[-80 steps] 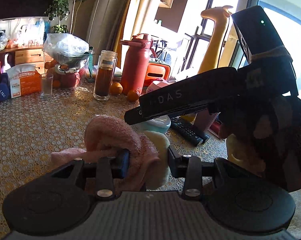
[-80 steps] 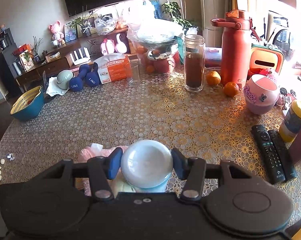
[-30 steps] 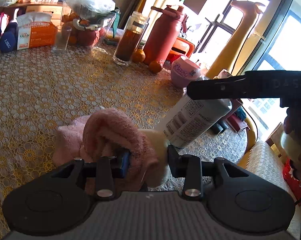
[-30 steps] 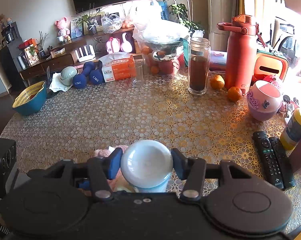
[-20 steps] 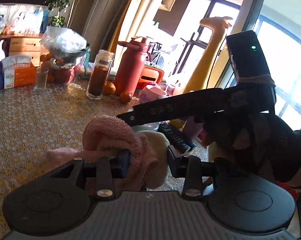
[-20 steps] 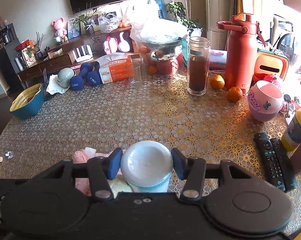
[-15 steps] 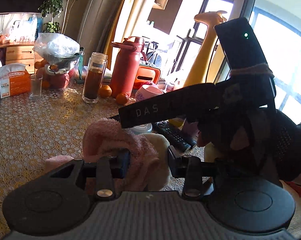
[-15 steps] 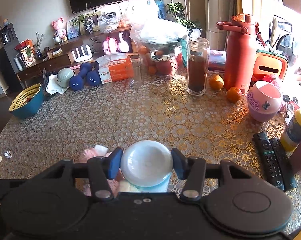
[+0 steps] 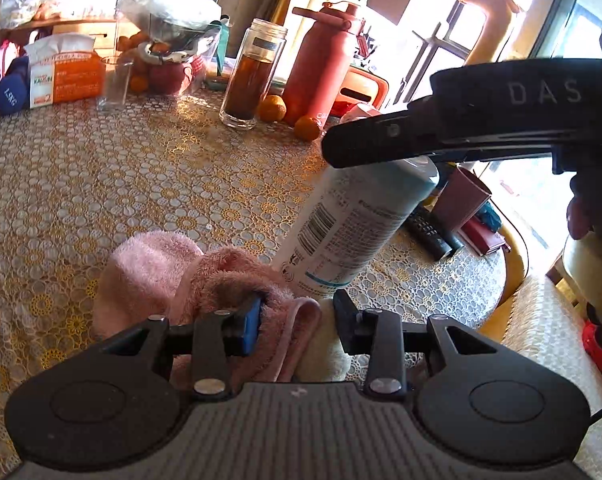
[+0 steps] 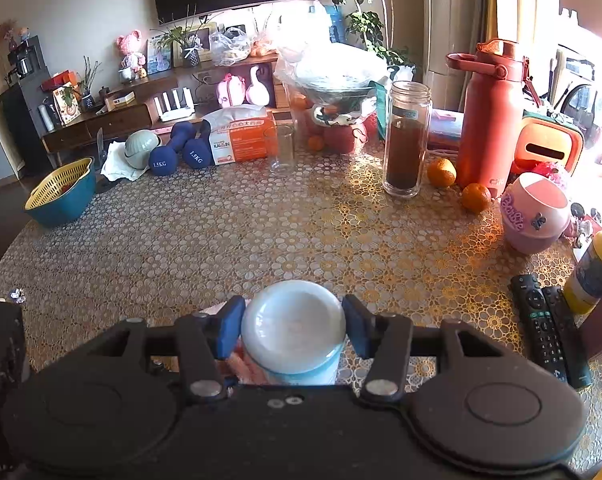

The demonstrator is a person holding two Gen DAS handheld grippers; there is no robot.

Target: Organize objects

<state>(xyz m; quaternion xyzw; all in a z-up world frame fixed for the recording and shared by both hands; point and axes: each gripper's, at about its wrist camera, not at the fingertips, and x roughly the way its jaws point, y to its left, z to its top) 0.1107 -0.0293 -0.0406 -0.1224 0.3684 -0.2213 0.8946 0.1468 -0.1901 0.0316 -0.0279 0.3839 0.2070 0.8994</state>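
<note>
Table (image 10: 229,236): round, covered in a gold-patterned cloth, with clutter ranged along the far and right edges and bare cloth in the middle. This layout suggests the middle serves as the working area for sorting.

White spray can (image 9: 353,224): it leans, its base at the pink towel (image 9: 169,268) and its top held under the right gripper (image 10: 293,326). The right wrist view looks straight down on its domed cap, which sits between the two blue pads, both touching it. The right gripper is clenched on the can near the top, probably to lift or stand it. Whether the base rests on the table or is raised cannot be told, as the towel hides it.

Pink towel: bunched at the near edge of the table. The left gripper (image 9: 297,314) has its left pad buried in a fold and its right finger standing apart from the cloth, beside a cream item that is largely hidden. The grip reads as released or only partly closed; I cannot tell that it pinches anything.

Obscured: the left gripper body cuts off the towel's near side, and window glare washes out the items at far right.
</note>
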